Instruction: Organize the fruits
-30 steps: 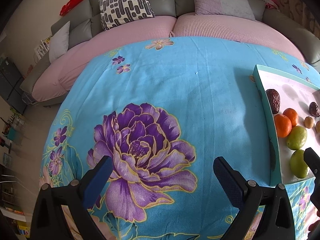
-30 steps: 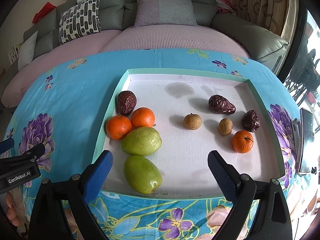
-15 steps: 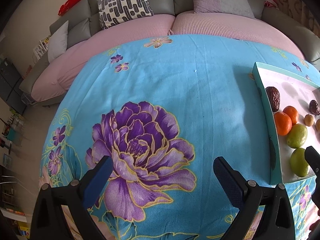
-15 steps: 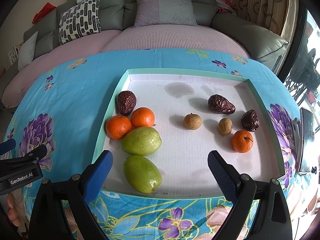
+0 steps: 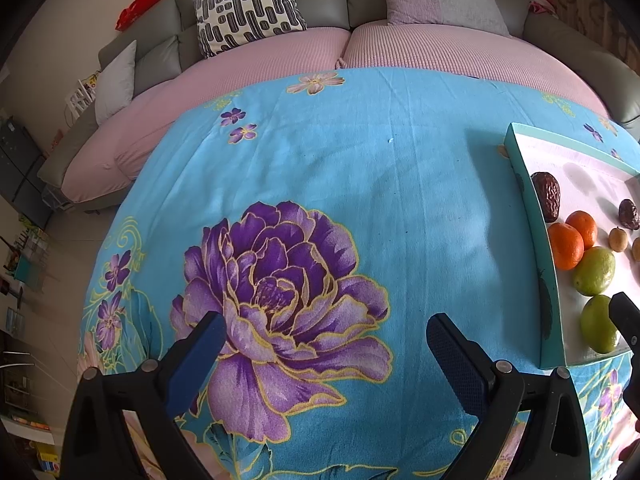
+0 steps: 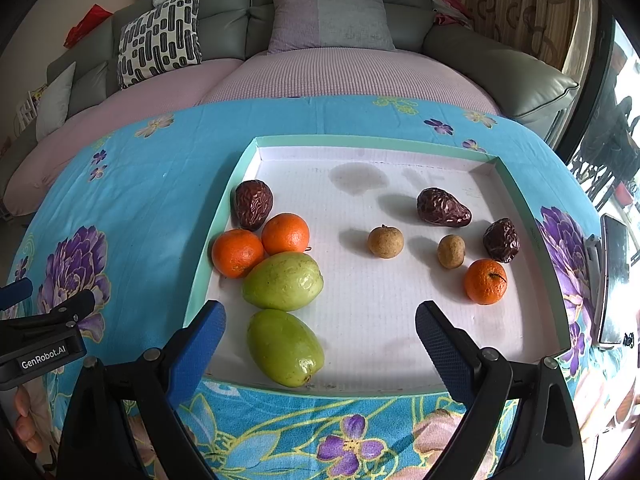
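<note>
A shallow tray with a teal rim (image 6: 376, 143) and white floor lies on the blue flowered cloth. At its left sit two green fruits (image 6: 283, 280) (image 6: 285, 347), two oranges (image 6: 237, 252) (image 6: 285, 233) and a dark date (image 6: 253, 203). At the right lie two small brown fruits (image 6: 385, 241) (image 6: 451, 251), two dates (image 6: 442, 207) (image 6: 501, 240) and one orange (image 6: 485, 281). My right gripper (image 6: 320, 344) is open and empty at the tray's near edge. My left gripper (image 5: 322, 350) is open and empty over the cloth, left of the tray (image 5: 520, 184).
The blue cloth with purple flowers (image 5: 276, 292) covers the table. A grey sofa with pink covers and cushions (image 6: 332, 16) stands behind. A phone-like device on a stand (image 6: 612, 276) is at the tray's right. My left gripper shows at the right wrist view's left edge (image 6: 36, 328).
The left wrist view has shifted slightly; the cloth and tray sit a little lower and further left in frame. The right gripper and the fruits have not moved.
</note>
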`<state>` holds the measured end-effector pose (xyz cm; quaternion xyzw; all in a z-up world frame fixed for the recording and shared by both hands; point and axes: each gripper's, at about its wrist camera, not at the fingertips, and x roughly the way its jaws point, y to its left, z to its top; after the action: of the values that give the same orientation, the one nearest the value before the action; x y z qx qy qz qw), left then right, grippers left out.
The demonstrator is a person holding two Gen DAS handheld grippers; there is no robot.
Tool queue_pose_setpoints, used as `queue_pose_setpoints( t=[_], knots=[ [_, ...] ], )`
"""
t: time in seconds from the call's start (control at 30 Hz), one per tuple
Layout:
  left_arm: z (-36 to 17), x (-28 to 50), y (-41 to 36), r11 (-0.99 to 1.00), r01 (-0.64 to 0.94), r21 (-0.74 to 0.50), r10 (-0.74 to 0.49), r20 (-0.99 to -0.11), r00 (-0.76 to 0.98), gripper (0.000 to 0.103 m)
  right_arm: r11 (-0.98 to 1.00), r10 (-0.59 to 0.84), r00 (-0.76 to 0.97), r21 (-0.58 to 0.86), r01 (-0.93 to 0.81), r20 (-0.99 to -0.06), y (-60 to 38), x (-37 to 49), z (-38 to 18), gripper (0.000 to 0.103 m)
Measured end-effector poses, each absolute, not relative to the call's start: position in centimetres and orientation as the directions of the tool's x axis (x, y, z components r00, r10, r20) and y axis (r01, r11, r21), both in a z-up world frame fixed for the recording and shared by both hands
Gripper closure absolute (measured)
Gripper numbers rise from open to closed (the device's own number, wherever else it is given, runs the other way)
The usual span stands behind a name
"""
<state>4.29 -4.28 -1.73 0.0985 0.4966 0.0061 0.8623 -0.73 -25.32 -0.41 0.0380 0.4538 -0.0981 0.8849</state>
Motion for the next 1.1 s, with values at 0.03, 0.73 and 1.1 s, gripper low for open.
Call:
queue_pose_setpoints(
  t=[0.03,0.73,1.1],
  knots=[
    [-1.73,4.29,-4.28,0.98,0.087,0.176,0.108,-0.855,0.507,0.001,0.978,-0.139,0.569,-0.022,0.208,-0.81,-25.31,-0.73,-0.41,0.007],
    [-1.77,4.28,-4.27,0.981,0.088,0.175,0.108,-0.856,0.506,0.001,0.978,-0.138,0.563,-0.023,0.206,-0.815,-25.37,-0.74,-0.62,0.007],
    [-1.88,4.24,-4.3,0.98,0.089,0.176,0.108,-0.857,0.504,0.001,0.978,-0.138,0.559,-0.025,0.206,-0.818,-25.36,-0.79,-0.7,0.007]
  ],
)
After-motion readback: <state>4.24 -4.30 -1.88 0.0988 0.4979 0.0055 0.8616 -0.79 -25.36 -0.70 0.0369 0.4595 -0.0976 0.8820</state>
